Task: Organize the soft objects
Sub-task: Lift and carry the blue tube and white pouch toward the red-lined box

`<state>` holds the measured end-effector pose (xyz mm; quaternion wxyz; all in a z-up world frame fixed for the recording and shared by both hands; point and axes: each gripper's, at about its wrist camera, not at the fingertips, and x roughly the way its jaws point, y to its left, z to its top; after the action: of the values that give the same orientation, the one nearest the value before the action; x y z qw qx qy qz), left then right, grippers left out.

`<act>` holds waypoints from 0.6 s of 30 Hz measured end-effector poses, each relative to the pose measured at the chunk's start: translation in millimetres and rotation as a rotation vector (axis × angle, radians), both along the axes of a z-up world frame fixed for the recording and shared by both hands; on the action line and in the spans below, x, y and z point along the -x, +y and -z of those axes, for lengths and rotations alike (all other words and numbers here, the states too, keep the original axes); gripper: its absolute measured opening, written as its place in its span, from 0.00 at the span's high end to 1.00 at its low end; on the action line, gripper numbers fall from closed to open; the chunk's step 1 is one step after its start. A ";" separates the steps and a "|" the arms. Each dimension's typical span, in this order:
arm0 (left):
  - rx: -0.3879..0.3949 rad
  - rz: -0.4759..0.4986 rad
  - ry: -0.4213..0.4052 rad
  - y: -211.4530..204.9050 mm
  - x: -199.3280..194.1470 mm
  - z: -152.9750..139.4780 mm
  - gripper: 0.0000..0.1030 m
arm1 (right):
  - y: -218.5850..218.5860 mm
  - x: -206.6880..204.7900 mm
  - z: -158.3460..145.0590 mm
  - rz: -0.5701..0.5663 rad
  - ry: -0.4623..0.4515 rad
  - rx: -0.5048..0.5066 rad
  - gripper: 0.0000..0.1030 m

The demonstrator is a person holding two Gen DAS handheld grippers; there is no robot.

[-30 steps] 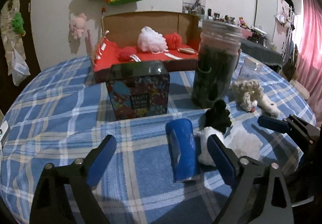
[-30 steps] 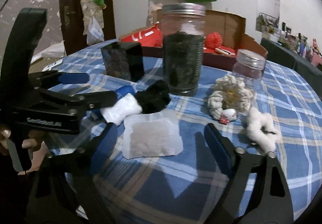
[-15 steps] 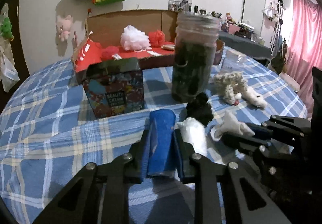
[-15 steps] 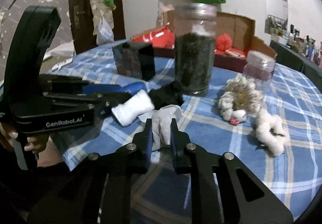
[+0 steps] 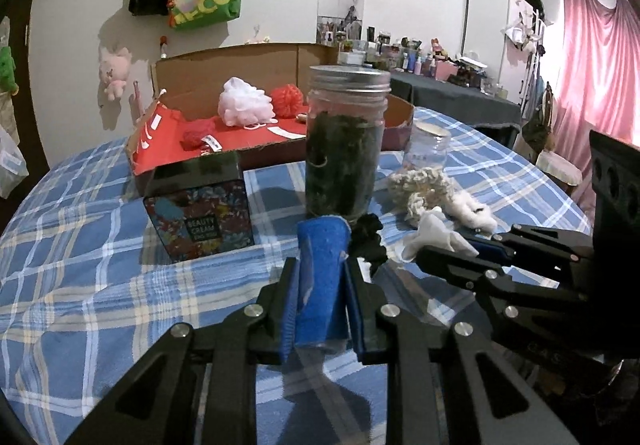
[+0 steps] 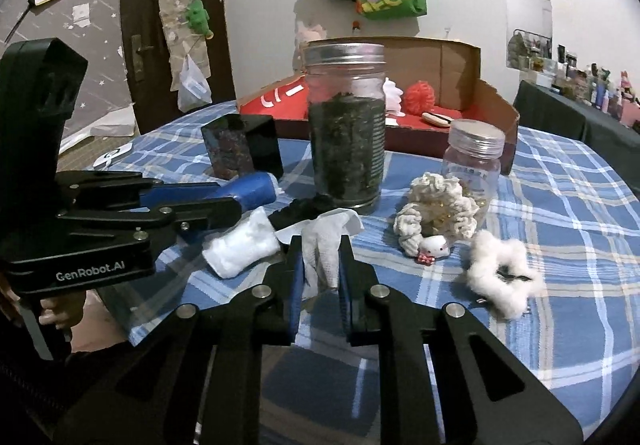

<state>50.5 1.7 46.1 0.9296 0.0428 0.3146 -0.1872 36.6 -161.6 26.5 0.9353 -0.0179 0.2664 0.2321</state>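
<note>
Gripped between the closed fingers of the left gripper (image 5: 320, 305) is a blue roll (image 5: 320, 277), held lengthwise along the fingers so that its far end points toward the middle of the table (image 5: 80, 245). In this left wrist view the roll appears to be lifted clear of the checked cloth, probably so that it can be carried to the cardboard box (image 5: 248, 113) at the far edge, where a pink puff (image 5: 244, 107) and a red puff (image 5: 287, 98) are already kept. A tall jar (image 5: 344, 141) and a printed tin (image 5: 200, 213) stand between the roll and the box, so a path over or around them is judged necessary. A black scrunchie (image 5: 370, 241) is seen just beyond the roll.

From the right wrist view, the right gripper (image 6: 320, 269) is seen clamped on a white cloth (image 6: 324, 245), pinched at its middle so that the corners bunch upward. It is held near the table's near edge. Left on the table are a white roll (image 6: 240, 249) just beside the left gripper, a cream knitted piece (image 6: 436, 217) against a small jar (image 6: 474, 161), and a white fluffy scrunchie (image 6: 504, 277) nearer the right edge; these are judged not yet sorted.
</note>
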 end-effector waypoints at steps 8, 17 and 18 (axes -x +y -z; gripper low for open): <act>0.020 0.027 -0.031 -3.3 5.8 -10.1 0.77 | -2.6 -1.5 -3.7 0.007 -0.002 -0.009 0.86; 0.022 0.067 -0.015 -12.7 7.7 -6.7 0.77 | -6.9 -3.2 -3.7 0.013 0.008 -0.020 0.86; 0.023 0.068 -0.013 -12.9 7.4 -6.4 0.77 | -7.0 -3.4 -4.0 0.014 0.008 -0.020 0.86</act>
<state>43.1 -11.3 52.5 0.9251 0.0439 0.3049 -0.2222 40.0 -168.6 30.5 0.9359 -0.0057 0.2681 0.2283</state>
